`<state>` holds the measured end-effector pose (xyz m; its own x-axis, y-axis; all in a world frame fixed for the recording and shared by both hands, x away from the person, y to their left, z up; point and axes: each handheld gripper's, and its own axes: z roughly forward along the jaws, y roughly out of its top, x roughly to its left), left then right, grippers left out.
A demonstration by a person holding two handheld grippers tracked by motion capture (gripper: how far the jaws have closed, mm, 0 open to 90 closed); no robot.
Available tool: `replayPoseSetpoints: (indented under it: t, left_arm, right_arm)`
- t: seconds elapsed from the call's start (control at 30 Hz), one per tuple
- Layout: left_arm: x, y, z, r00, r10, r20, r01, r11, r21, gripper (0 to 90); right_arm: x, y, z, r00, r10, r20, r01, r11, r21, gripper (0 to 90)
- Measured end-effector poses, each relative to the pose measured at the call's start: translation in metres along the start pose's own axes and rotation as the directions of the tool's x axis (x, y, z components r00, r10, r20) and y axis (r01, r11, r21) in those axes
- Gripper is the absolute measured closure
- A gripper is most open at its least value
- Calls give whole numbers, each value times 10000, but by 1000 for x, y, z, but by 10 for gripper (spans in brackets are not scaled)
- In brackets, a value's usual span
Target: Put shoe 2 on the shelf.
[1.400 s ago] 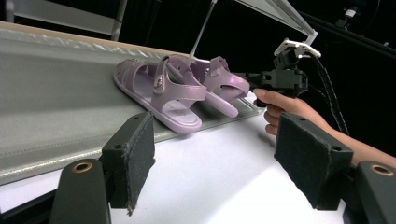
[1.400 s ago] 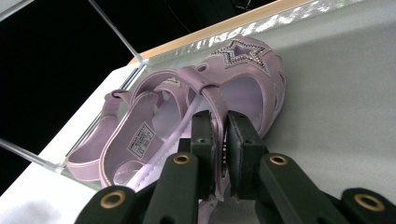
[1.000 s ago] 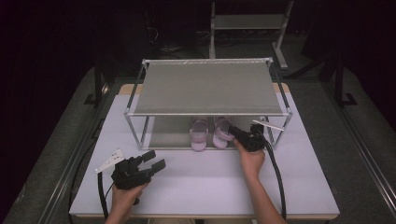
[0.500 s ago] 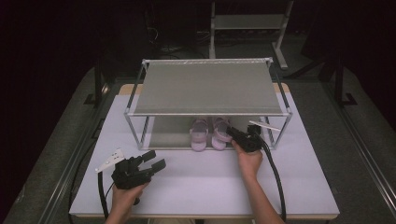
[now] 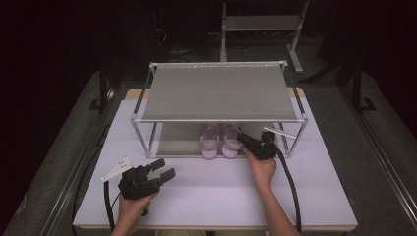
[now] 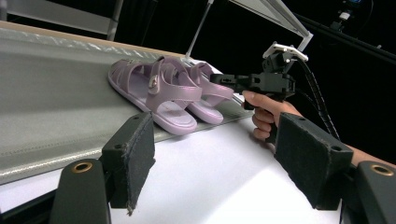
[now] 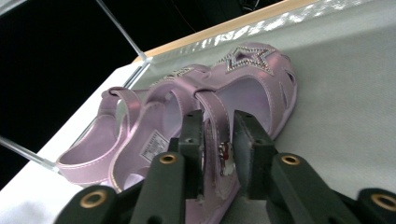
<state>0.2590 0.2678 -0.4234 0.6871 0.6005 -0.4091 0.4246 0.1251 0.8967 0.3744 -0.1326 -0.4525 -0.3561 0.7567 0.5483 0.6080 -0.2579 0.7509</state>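
My right tongs [image 7: 217, 140] pinch 1 lilac plastic sandal's strap [image 7: 212, 116] at the grey shelf's front edge [image 5: 187, 156]; left tongs [image 5: 162, 169] wide, over bare white worktop [image 5: 216, 191].

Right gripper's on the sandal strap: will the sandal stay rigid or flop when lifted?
The strap between the right gripper jaws looks thin, so it probably flexes. The sandal would likely dangle heel-down. Small open moulded body suggests it's light.

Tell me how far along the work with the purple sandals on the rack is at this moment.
Done: both sandals lie side by side on the rack's lower shelf. In hand: the right gripper has its jaws closed around the strap of the right sandal, which rests on the shelf. The left gripper waits open over the table, holding nothing. Left: the left sandal is untouched; whether the pair is arriving or leaving cannot be told.
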Motion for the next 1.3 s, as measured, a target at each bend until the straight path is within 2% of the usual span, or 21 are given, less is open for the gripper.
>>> replayPoseSetpoints:
  t: [0.07,0.5,0.77,1.3]
  left_arm:
    - [0,0,0,10000,9,10,-9,10000,-1,285]
    - [0,0,0,10000,43,8,-43,10000,27,285]
    - [0,0,0,10000,45,17,-45,10000,38,285]
    - [0,0,0,10000,65,-3,-65,10000,70,285]
  right_arm:
    - [1,0,-1,9998,-10,-221,9,10000,-48,702]
    - [2,5,-10,9994,55,-354,-60,9999,-135,723]
    - [0,8,-16,9998,-45,-169,41,9997,-248,760]
    - [-5,9,-23,10000,-77,57,78,9999,-146,732]
